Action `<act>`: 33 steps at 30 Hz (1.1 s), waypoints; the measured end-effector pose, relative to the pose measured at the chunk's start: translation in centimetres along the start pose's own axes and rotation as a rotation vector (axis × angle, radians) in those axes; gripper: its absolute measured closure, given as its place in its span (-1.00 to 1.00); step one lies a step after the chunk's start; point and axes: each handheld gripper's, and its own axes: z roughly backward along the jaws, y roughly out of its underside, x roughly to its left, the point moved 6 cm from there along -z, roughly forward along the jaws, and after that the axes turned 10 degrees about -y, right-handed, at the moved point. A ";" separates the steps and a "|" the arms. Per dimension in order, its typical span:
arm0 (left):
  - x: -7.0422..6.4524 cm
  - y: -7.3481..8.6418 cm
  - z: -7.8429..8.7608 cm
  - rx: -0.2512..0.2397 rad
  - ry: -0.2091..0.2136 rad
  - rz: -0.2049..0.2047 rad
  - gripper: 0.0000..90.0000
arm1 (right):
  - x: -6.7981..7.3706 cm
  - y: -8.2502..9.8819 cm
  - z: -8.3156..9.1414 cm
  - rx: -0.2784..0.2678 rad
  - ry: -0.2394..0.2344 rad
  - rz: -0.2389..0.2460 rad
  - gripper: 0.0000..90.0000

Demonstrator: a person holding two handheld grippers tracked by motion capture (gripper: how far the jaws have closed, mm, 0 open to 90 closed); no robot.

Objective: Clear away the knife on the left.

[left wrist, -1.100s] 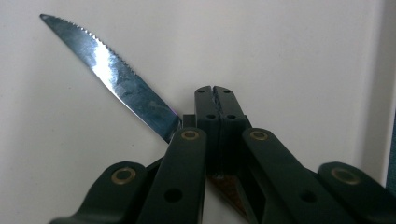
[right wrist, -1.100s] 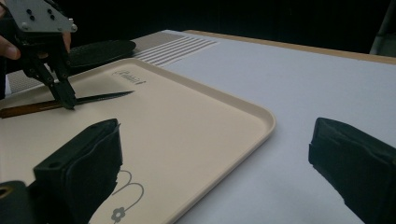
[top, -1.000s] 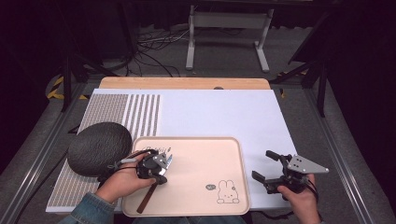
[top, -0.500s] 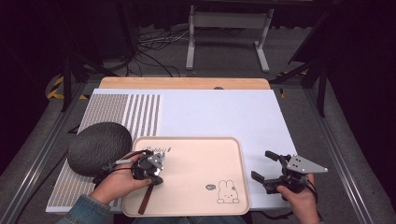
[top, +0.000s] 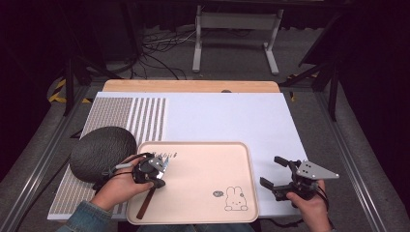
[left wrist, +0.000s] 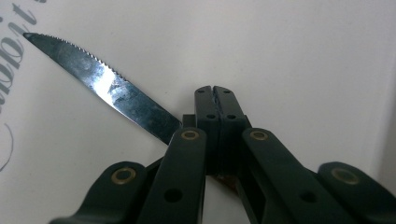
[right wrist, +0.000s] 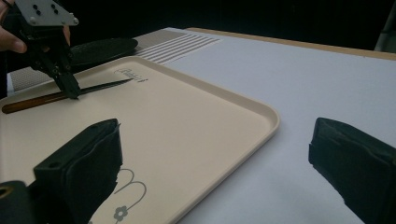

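My left gripper (top: pixel 153 170) clamps the knife (left wrist: pixel 105 86), blade running ahead-left of its jaws; right gripper (top: pixel 285 180) gapes empty.

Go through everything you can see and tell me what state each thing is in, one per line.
Left tongs: shut on the knife.
Right tongs: open, holding nothing, beside the tray.
Knife: lying on the tray, gripped where blade meets handle.
Tray: flat on the table, holding the knife.
Dark plate: on the striped mat, bare.
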 end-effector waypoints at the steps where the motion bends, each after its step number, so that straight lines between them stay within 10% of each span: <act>1: 0.1 0.0 0.0 -0.001 -0.004 0.001 1.00 | 0.0 0.0 0.0 0.000 -0.001 0.000 -0.92; 33: 1.2 0.9 0.3 -0.004 -0.033 0.046 1.00 | 0.0 0.2 -0.2 0.012 -0.001 0.003 -0.92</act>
